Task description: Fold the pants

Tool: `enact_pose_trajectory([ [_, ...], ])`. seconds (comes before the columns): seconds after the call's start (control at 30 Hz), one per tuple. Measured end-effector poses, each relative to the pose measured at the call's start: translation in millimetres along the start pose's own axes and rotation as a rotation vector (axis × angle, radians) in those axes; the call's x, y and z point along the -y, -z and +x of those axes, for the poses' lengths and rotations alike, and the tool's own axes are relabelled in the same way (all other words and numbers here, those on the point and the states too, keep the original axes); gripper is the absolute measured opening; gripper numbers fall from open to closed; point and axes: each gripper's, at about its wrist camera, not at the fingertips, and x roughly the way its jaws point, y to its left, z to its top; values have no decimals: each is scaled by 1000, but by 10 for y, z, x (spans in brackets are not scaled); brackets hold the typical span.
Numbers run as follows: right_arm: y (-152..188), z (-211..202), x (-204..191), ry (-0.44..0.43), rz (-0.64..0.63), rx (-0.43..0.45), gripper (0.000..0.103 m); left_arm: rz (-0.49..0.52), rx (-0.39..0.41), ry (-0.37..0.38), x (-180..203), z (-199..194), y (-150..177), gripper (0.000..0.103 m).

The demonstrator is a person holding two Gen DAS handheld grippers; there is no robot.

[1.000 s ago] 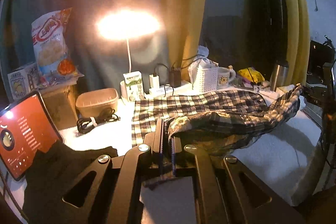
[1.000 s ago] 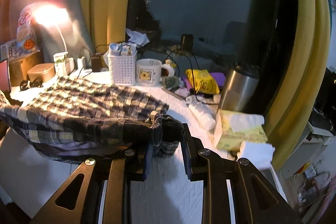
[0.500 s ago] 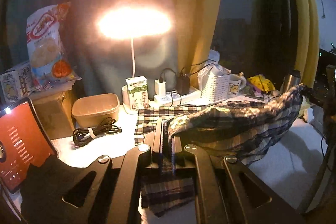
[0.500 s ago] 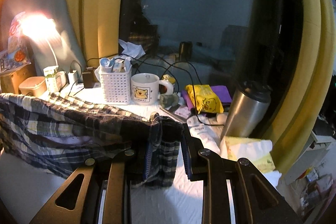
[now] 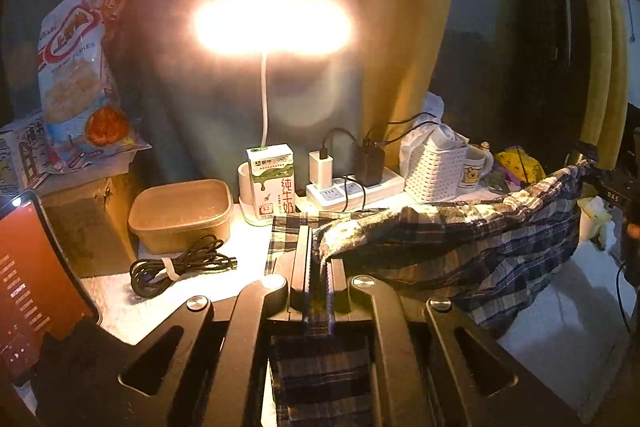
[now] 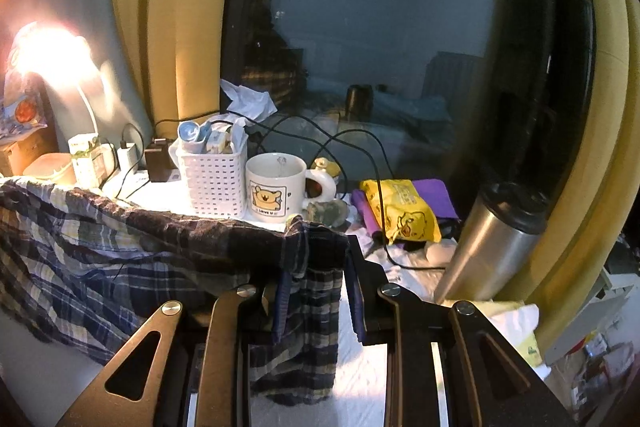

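Observation:
The plaid pants (image 5: 460, 239) hang in the air, stretched between my two grippers above the white table (image 5: 560, 327). In the left wrist view my left gripper (image 5: 318, 255) is shut on one end of the top edge, and a flap of cloth hangs below its fingers. In the right wrist view my right gripper (image 6: 316, 259) is shut on a bunched corner of the pants (image 6: 120, 247); the cloth sags away to the left and a strip dangles under the jaws. The lower part of the pants is hidden behind the gripper bodies.
Along the back stand a lit lamp (image 5: 272, 23), a milk carton (image 5: 272, 183), a power strip (image 5: 352, 187), a white basket (image 6: 212, 179), a bear mug (image 6: 276, 187) and a steel flask (image 6: 492, 247). A brown tub (image 5: 180, 211), a coiled cable (image 5: 176, 265) and a red-screened tablet (image 5: 32, 275) lie at the left.
Both grippers have moved toward the back of the table with the pants. The cloth, earlier lying mostly flat, now hangs between them off the table.

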Motion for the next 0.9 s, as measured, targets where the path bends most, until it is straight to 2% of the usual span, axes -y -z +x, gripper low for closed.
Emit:
enact_pose_trajectory([
  [0.43, -118, 572, -82, -2, -19, -20, 26, -8, -34, -19, -142, 558, -86, 4],
  [0.9, -153, 1272, -188, -13, -45, -99, 26, 39, -117, -19, -254, 1368, -183, 4],
])
